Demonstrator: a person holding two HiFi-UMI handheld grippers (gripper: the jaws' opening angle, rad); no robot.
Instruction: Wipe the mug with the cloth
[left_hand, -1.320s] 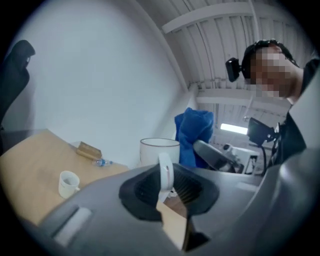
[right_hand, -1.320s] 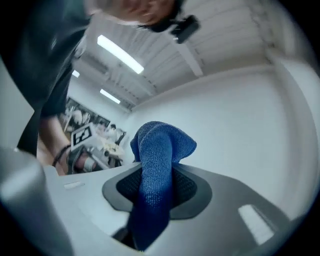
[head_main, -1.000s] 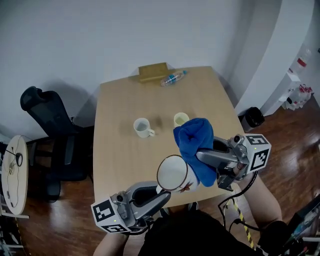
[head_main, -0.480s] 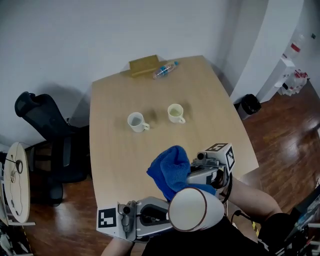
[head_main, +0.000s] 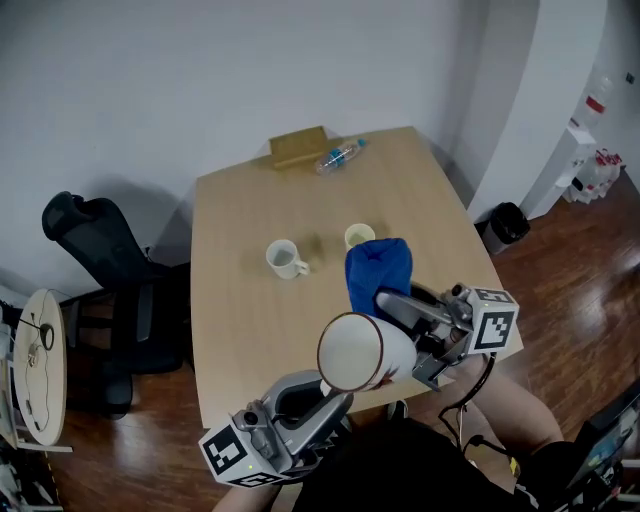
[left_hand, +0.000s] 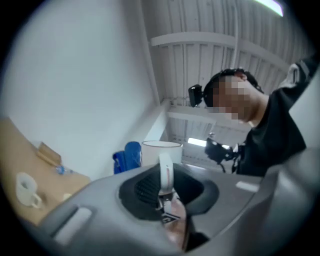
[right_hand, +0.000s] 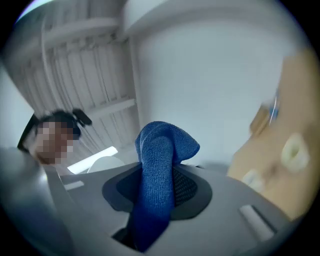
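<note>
— Where's the mug?
— The glossy white mug (head_main: 360, 352), brown line round its rim, hangs tipped sideways over the near edge of the pale wood desk (head_main: 235, 330). The left tongs (left_hand: 165, 182) are pinched tight on its thin loop handle.
— And the cloth?
— The nubby blue cloth (right_hand: 157, 165) is bunched upright just beyond the mug, clamped in the right tongs (head_main: 392, 300).
</note>
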